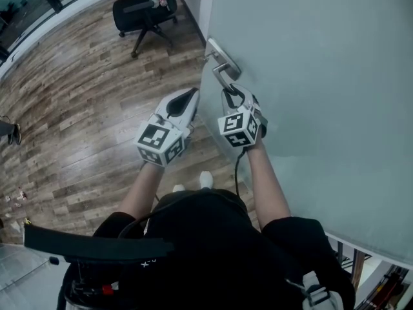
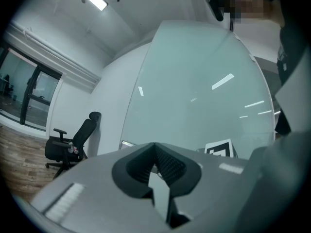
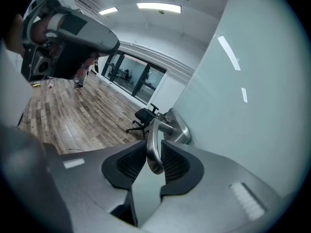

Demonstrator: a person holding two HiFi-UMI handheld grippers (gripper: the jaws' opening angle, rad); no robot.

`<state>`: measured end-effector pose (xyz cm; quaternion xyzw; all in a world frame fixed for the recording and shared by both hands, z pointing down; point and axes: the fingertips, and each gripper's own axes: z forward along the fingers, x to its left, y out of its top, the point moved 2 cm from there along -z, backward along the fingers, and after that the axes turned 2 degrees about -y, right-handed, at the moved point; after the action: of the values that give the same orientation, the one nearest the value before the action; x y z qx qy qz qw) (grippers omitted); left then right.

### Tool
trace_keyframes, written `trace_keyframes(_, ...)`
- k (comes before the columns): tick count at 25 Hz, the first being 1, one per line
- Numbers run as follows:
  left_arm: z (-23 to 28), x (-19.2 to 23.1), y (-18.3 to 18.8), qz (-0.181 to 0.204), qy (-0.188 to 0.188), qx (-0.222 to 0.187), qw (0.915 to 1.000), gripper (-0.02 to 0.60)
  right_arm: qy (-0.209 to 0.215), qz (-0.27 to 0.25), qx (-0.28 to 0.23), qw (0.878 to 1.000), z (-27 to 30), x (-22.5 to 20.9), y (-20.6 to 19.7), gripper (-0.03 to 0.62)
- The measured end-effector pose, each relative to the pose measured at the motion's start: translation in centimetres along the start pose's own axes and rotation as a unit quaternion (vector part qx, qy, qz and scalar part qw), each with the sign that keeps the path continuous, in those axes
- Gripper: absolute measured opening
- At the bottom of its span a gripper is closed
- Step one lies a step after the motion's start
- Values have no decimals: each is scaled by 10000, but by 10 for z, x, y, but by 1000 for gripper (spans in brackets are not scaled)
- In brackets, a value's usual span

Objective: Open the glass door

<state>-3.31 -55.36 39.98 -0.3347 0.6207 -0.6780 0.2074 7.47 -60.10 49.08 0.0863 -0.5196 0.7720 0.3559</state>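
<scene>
**A:** What does the right gripper (image 3: 154, 154) have hold of?

**B:** Its jaws stand partly apart and press on the door handle (image 3: 150, 130) from both sides. The end of the metal lever sits between them, so I think the hold is firm.

**A:** And the left gripper (image 2: 155, 147)?

**B:** Its jaws are together and nothing is between them. In the head view it hangs just beside the right one, apart from the door.

**A:** Where is the handle on the door?

**B:** It is mounted near the edge of the glass door (image 1: 322, 76), a frosted pane at the person's right side. Beyond that edge I see the wooden floor (image 1: 77, 95) and a black office chair (image 1: 142, 11), well apart from the door.

**A:** Which step is in hand, then?

**B:** I judge that the grasp is made and the opening itself is not yet begun. Whether the lever is already pressed down, I cannot tell.

**A:** What does the next move call for?

**B:** Probably to turn the lever downward to free the latch, then to swing the door. Which way it swings the views do not show. The gripper must follow the arc of the lever, otherwise the smooth metal may slide out of the grip.
</scene>
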Motion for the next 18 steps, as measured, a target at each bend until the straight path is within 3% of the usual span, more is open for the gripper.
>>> trace_keyframes(18, 23, -3, -8, -14, -50, 54, 10000, -1, -180, 132, 110, 9997, 12, -28, -18, 95)
